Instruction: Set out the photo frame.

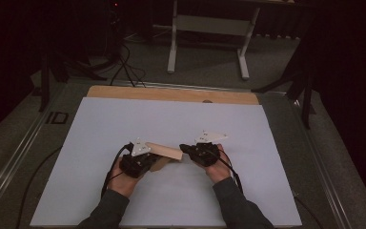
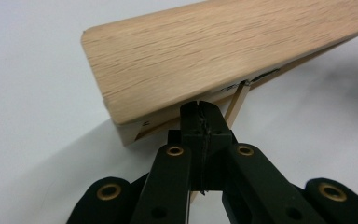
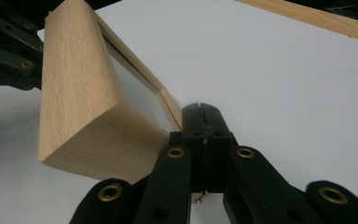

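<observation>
Your two grippers are sitting closest to the lens: the left gripper [image 1: 145,157] and the right gripper [image 1: 189,150] are each pinching one end of a wooden box [image 1: 164,151], jaws closed down to a sliver on what looks like a thin edge or lip of it. It's hanging between them near the middle front of the tabletop [image 1: 124,119], tilted, with its lower corner close to or maybe touching the white surface, can't tell which. Honestly I'm thinking the risk is those tiny bites: in the left gripper view the jaws are meeting on a thin panel edge [image 2: 240,100] under the box [image 2: 223,56], and in the right gripper view they're nipping just a corner of the frame [image 3: 170,109]. If your hands are pulling apart or twisting unevenly, it could be slipping out or splitting that lip. Surface-wise you're working over a plain white sheet with a wooden strip [image 1: 171,94] along the far edge. Room behind is looking dark, with a white table frame [image 1: 209,28] and cables [image 1: 124,67] on the floor.
</observation>
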Available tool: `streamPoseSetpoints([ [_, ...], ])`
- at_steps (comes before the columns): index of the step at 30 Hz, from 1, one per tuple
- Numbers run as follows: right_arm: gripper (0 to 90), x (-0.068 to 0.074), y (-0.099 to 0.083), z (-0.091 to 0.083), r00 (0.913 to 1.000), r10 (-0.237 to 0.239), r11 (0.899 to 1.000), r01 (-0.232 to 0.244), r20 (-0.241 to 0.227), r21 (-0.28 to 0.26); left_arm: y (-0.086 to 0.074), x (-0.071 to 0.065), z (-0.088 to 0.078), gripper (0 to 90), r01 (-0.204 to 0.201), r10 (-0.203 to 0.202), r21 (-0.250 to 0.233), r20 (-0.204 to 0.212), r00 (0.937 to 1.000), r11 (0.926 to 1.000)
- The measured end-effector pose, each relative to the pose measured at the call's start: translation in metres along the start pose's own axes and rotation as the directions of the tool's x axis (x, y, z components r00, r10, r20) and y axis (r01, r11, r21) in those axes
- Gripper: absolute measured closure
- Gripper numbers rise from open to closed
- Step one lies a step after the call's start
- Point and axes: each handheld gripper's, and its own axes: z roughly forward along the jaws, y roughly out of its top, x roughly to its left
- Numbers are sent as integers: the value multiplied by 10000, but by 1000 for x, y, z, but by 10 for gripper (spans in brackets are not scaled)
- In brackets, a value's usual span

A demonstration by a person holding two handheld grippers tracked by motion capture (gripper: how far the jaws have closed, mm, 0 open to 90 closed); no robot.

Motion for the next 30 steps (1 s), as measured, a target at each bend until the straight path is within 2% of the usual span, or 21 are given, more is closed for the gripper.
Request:
streamPoseSetpoints([
  [30,900,7,-1,0,9993,-363,9993,364,-75,128,9,-9,-10,899,-205,219,-386,346,9992,9990],
])
